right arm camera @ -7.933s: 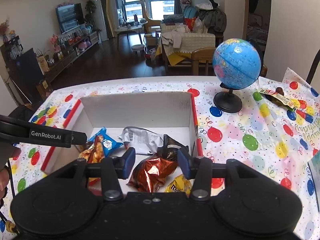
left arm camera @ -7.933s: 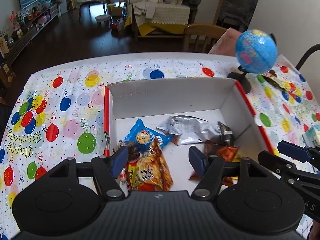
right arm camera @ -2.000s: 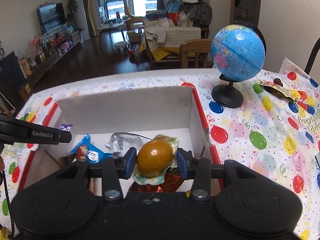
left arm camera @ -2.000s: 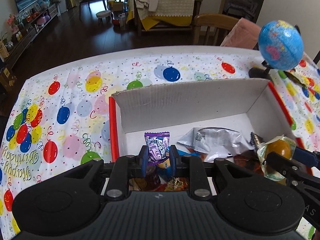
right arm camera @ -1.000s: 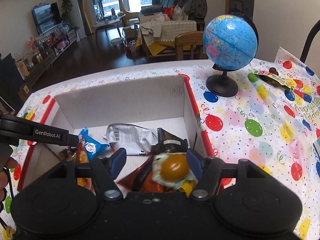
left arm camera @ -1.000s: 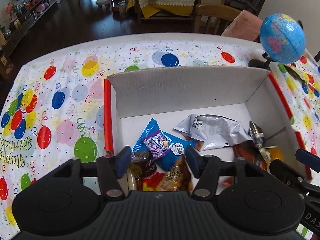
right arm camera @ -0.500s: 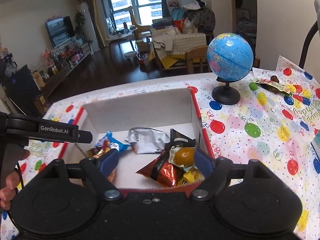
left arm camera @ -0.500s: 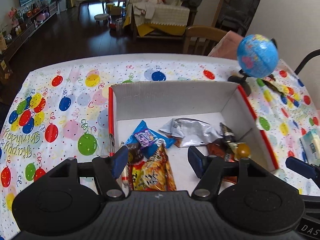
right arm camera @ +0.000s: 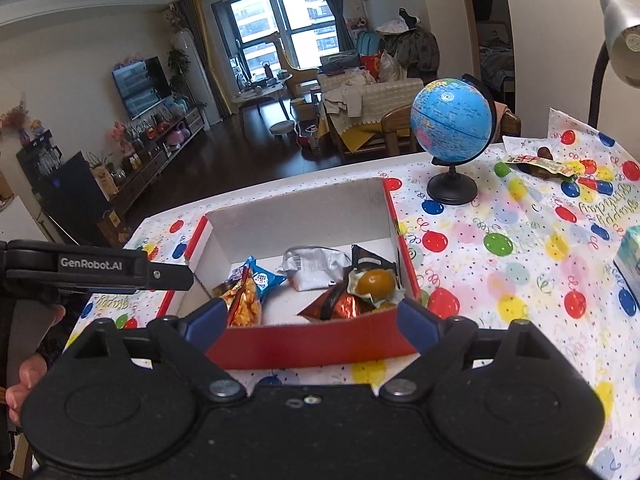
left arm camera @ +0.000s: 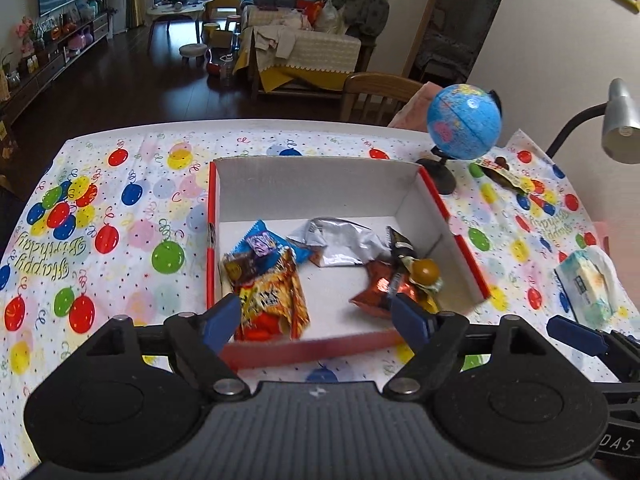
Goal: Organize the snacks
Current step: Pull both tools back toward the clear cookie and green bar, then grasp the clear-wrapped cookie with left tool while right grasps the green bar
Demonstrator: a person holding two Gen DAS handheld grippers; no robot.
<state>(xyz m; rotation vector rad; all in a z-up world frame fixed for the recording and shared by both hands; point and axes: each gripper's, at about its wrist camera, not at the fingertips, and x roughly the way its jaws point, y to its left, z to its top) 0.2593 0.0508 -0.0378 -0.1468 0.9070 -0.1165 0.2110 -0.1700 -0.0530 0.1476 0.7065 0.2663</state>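
Left tongs: the left gripper (left arm camera: 316,322) has its jaws opening wide, with nothing pinched between them
Right tongs: the right gripper (right arm camera: 312,326) has its jaws opening wide too, and holds nothing
Box: the red and white box (left arm camera: 312,184) sits on the balloon tablecloth (left arm camera: 120,216), just past the tips of both tongs
Snacks: they all lie inside the box, ahead of the tongs
Orange bag (left arm camera: 272,300): near the left tongs' left tip
Blue packet (left arm camera: 266,242): behind the orange bag
Silver wrapper (left arm camera: 340,242): farther back, in the middle
Round brown sweet (right arm camera: 374,282): on the shiny red bag (right arm camera: 340,306), near the right tongs' right tip
Globe (right arm camera: 452,120): outside the box, far ahead to the right
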